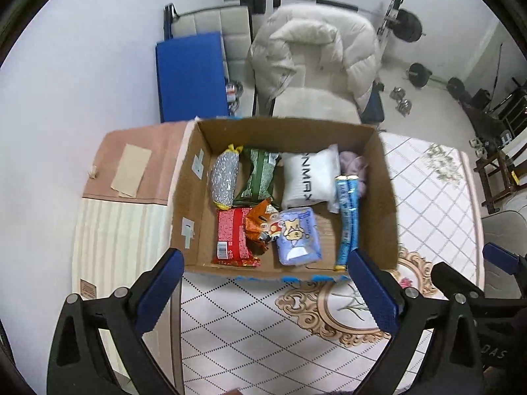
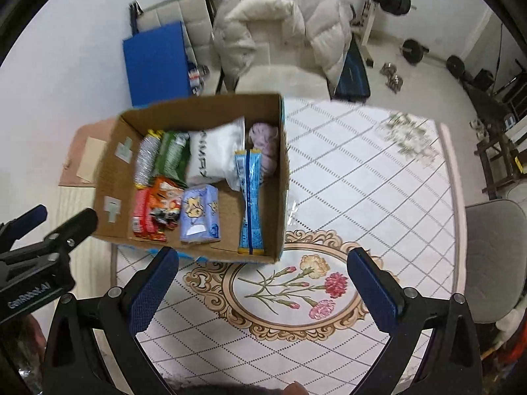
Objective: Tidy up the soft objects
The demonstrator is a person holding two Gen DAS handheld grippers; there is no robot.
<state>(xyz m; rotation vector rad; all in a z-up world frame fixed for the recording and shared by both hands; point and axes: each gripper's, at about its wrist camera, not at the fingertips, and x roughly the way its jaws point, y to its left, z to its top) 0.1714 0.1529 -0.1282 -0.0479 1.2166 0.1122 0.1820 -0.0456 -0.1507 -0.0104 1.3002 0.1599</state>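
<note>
"genRobot.AI" on the left gripper (image 2: 62,217) body.

box (image 1: 378,197): brown corrugated cardboard, matt
silver pack (image 1: 225,177): crinkly foil, shiny
red pack (image 1: 232,237): glossy plastic film
white pouch (image 1: 311,176): smooth plastic
tablecloth (image 2: 378,177): printed, smooth, slight sheen
gripper pads (image 2: 150,291): blue textured rubber, matt
</note>
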